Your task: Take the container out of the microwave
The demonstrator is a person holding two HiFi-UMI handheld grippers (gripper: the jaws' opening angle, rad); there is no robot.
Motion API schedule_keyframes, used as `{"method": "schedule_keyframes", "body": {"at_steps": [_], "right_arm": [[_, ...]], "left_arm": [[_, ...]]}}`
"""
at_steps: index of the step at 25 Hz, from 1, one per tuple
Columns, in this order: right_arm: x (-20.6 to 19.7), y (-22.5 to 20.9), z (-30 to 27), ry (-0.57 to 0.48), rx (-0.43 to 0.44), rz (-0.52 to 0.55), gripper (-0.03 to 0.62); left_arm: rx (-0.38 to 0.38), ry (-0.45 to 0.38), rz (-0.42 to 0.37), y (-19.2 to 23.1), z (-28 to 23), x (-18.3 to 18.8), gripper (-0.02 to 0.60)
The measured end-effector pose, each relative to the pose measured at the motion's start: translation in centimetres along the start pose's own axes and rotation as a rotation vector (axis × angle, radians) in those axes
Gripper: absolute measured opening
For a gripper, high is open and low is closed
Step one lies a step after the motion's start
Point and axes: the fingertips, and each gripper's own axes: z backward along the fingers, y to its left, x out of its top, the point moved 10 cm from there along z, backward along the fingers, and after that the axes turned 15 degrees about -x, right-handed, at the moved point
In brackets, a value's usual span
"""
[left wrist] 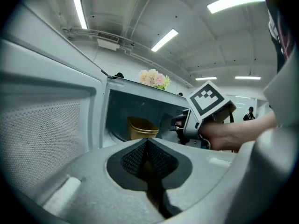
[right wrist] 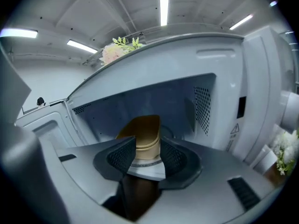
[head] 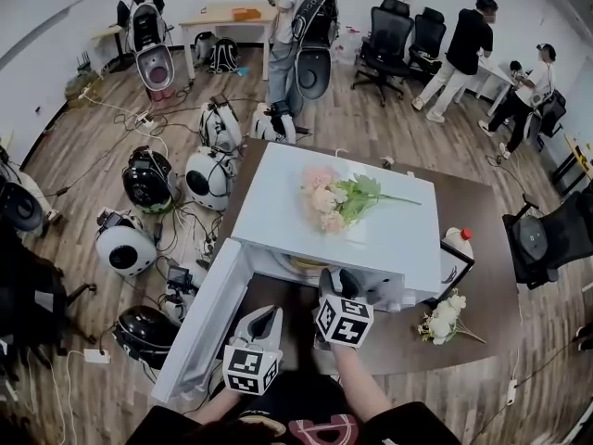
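- Head view: the white boxy microwave [head: 371, 239] sits on a dark brown wooden table [head: 482, 221]. Its door [head: 208, 313] is swung open to the left, and a pink-and-white flower bouquet [head: 334, 197] lies on top. From up here you barely see inside.
- The right gripper view fills that in. The tan, round-cornered container [right wrist: 145, 134] is sitting inside the cavity. The right gripper [right wrist: 145, 155] has its jaws spread wide, with the container framed between them and the pads not pressing on it.
- Left gripper view: the left gripper [left wrist: 147, 146] has its jaws closed together on nothing. It sees the container from the door side, plus the right gripper at the opening, held by a hand [left wrist: 229, 136].
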Motion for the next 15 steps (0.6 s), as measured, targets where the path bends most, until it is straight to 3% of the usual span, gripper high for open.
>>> {"method": "schedule_keyframes", "body": {"at_steps": [15], "right_arm": [[1.0, 0.1, -6.0, 0.046, -0.042, 0.034, 0.163]], "left_arm": [[0.036, 0.051, -0.013, 1.1, -0.8, -0.3, 0.009]]}}
